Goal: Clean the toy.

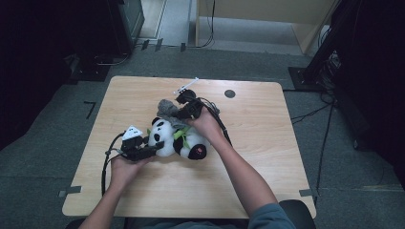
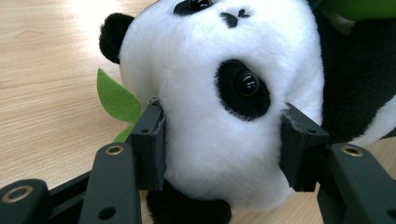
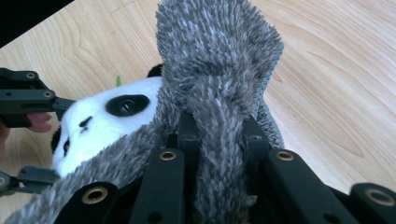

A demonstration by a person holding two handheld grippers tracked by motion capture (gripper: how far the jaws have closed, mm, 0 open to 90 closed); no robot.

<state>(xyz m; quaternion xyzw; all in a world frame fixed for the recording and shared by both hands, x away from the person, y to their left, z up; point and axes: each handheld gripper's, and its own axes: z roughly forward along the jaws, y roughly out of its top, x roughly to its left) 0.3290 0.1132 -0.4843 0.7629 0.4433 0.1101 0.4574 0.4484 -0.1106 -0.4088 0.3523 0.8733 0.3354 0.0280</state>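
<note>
While the left gripper (image 2: 223,144) clamps the panda (image 2: 219,93) by its head at the centre of the frame, jaws half closed and pads sunk into white pile, I hold the right gripper (image 3: 219,140) pinched nearly shut on a fold of the grey plush (image 3: 219,60). I judge a slow, straight pull best, keeping the panda pinned to the table (image 1: 267,157). Both toys are soft, squashy, long-napped; the tabletop is smooth pale wood.
</note>
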